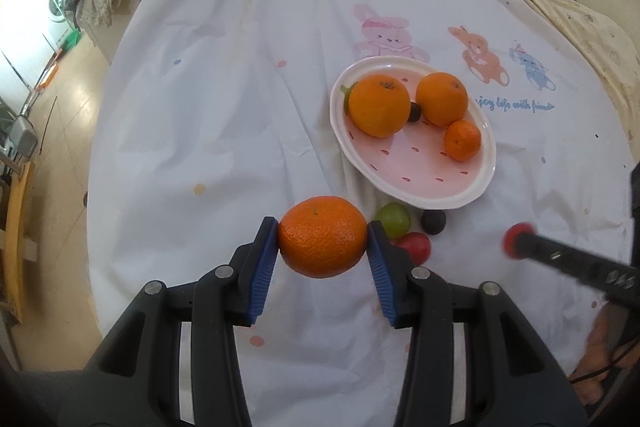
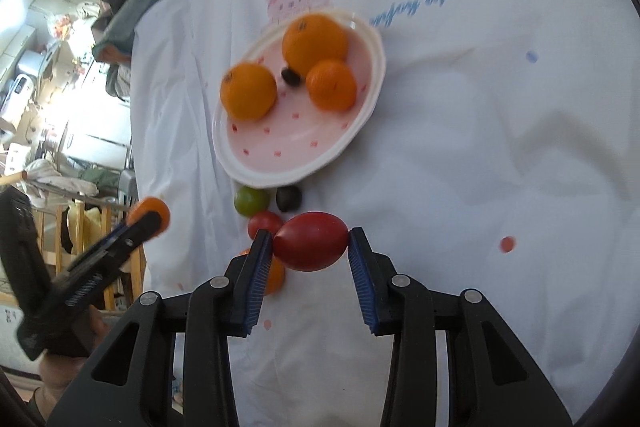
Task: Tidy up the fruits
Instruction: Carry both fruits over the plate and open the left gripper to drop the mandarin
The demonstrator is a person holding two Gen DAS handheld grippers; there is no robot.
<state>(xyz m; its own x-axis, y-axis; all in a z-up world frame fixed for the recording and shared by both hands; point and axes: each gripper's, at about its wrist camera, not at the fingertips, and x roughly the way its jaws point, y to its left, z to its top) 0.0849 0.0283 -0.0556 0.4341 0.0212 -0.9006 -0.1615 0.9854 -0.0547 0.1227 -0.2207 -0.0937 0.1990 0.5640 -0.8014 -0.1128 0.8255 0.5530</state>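
1. Left wrist view: the left gripper (image 1: 323, 241) is clamping a round orange mandarin (image 1: 322, 235) above the white cloth (image 1: 224, 115).
2. The right gripper (image 2: 311, 247) is pinching a smooth red oval tomato (image 2: 311, 241), near the pink oval dish (image 2: 256, 167).
3. Risk: the glossy tomato is looking ready to squirt out or burst if squeezed harder.

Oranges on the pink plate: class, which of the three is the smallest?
The small orange nearest the plate's right rim; the other two oranges are clearly bigger.
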